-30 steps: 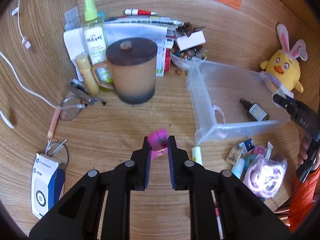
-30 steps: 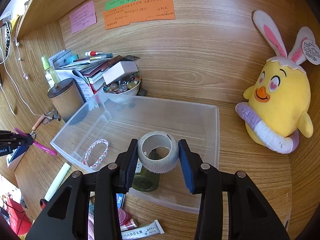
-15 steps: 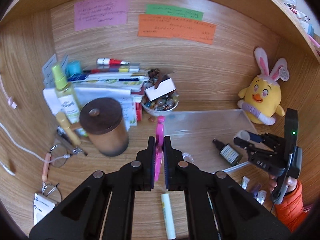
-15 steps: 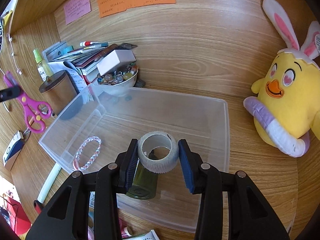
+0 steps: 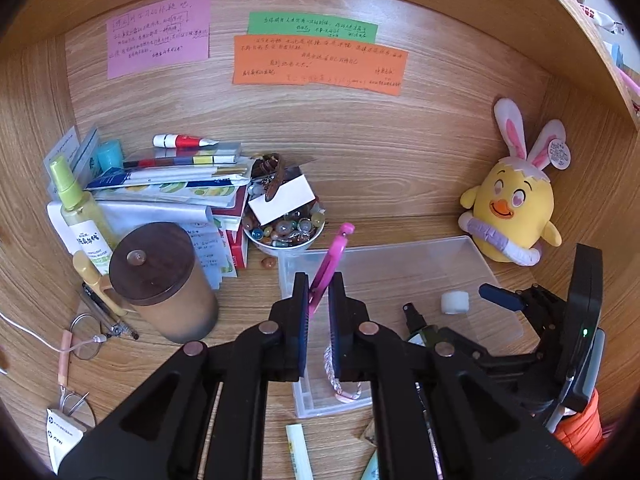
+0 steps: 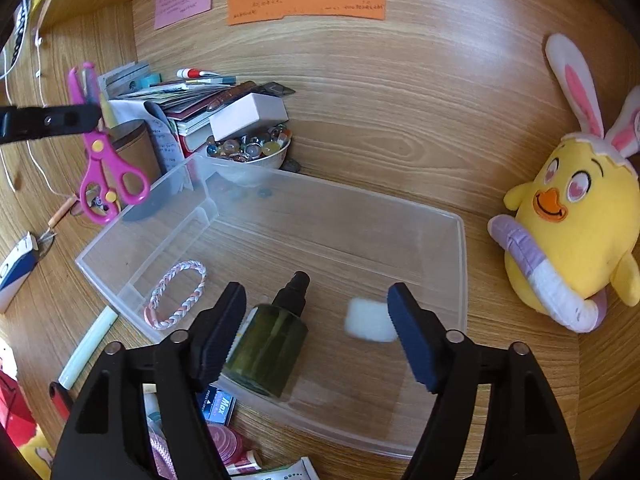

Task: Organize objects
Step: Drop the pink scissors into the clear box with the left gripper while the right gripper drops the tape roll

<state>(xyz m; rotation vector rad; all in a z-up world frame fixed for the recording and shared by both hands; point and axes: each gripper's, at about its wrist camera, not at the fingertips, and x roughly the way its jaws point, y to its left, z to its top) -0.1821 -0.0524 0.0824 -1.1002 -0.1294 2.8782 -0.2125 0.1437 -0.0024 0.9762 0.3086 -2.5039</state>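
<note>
My left gripper [image 5: 318, 300] is shut on the pink scissors [image 5: 330, 260], which hang in the air over the left end of the clear plastic bin [image 5: 380, 246]. The right wrist view shows those scissors [image 6: 104, 168] dangling handles down, left of the bin [image 6: 462, 260]. My right gripper [image 6: 316, 296] hovers over the bin with its jaws opening. A white tape roll [image 6: 370, 320], blurred, lies free between them on the bin floor. A green spray bottle [image 6: 268, 352] and a braided bracelet [image 6: 176, 294] also lie in the bin.
A yellow plush chick [image 6: 572, 216] sits right of the bin. A bowl of marbles [image 5: 284, 230], a stack of books, and a lidded brown mug [image 5: 160, 280] crowd the back left. A white stick [image 5: 298, 452] and small packets [image 6: 224, 432] lie in front of the bin.
My right jaws have spread and let go of the tape roll, which dropped into the bin. My left gripper closed on the scissors, lifted them off the desk and carried them toward the bin.
</note>
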